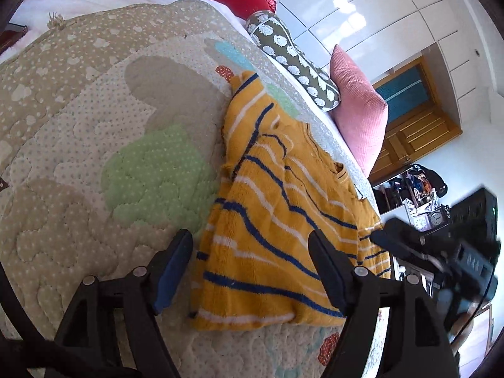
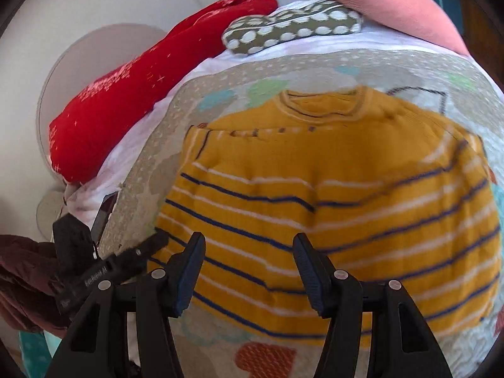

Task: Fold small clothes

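Observation:
A small yellow sweater (image 1: 267, 220) with blue and white stripes lies on a quilted bed cover (image 1: 94, 157), its sleeves folded in over the body. My left gripper (image 1: 252, 245) is open and empty, hovering over the sweater's hem side. The right gripper shows in the left wrist view (image 1: 409, 239) at the sweater's right edge. In the right wrist view the sweater (image 2: 330, 204) fills the middle, collar at the far side. My right gripper (image 2: 249, 252) is open and empty above its near hem. The left gripper shows in the right wrist view (image 2: 126, 258) at the sweater's left edge.
A red blanket (image 2: 141, 94), a green patterned cushion (image 2: 289, 28) and a pink pillow (image 2: 393, 6) lie at the head of the bed. A wooden door (image 1: 415, 119) and cluttered shelves (image 1: 415, 195) stand beyond the bed's edge. Dark red cloth (image 2: 25, 283) sits at the left.

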Available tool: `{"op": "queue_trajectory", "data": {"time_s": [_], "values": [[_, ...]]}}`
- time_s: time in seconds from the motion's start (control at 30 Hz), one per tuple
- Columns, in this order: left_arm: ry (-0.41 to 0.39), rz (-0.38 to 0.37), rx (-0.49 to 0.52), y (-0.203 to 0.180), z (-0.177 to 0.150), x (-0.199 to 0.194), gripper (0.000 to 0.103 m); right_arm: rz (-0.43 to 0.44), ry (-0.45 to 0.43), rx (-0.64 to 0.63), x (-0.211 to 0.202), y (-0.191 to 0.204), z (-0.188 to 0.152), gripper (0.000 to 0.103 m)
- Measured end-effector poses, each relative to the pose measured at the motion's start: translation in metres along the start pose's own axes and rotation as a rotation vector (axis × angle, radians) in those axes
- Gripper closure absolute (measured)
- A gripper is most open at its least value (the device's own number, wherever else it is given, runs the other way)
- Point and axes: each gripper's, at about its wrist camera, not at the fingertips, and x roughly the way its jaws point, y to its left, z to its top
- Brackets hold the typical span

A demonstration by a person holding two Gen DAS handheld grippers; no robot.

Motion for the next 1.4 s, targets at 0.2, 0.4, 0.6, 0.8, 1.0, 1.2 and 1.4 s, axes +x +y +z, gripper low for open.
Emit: {"op": "queue_trajectory", "data": {"time_s": [0.2, 0.4, 0.6, 0.8, 1.0, 1.2, 1.4], "values": [[-0.035, -0.022, 0.055, -0.001, -0.009, 0.000, 0.025, -0.051, 0.229, -0.161, 0.097, 0.068, 0.075, 0.035], [-0.052, -0.002, 0.112, -0.011, -0.013, 0.003, 0.019, -0.209, 0.397, -0.246, 0.180, 0.112, 0.101, 0.032], [0.025, 0.012, 0.081, -0.012, -0.009, 0.017, 0.081, -0.427, 0.476, -0.456, 0.219, 0.140, 0.085, 0.033], [0.044, -0.020, 0.007, -0.017, -0.003, 0.011, 0.091, -0.440, 0.327, -0.482, 0.176, 0.137, 0.077, 0.086], [0.035, -0.035, 0.121, -0.086, -0.014, -0.001, 0.091, -0.333, 0.153, -0.369, 0.091, 0.106, 0.088, 0.088], [0.122, -0.071, 0.289, -0.191, -0.056, 0.027, 0.091, -0.267, -0.006, -0.182, -0.007, 0.028, 0.084, 0.088], [0.205, -0.112, 0.412, -0.260, -0.102, 0.056, 0.091, -0.303, -0.072, 0.005, -0.077, -0.085, 0.070, 0.088]]}}
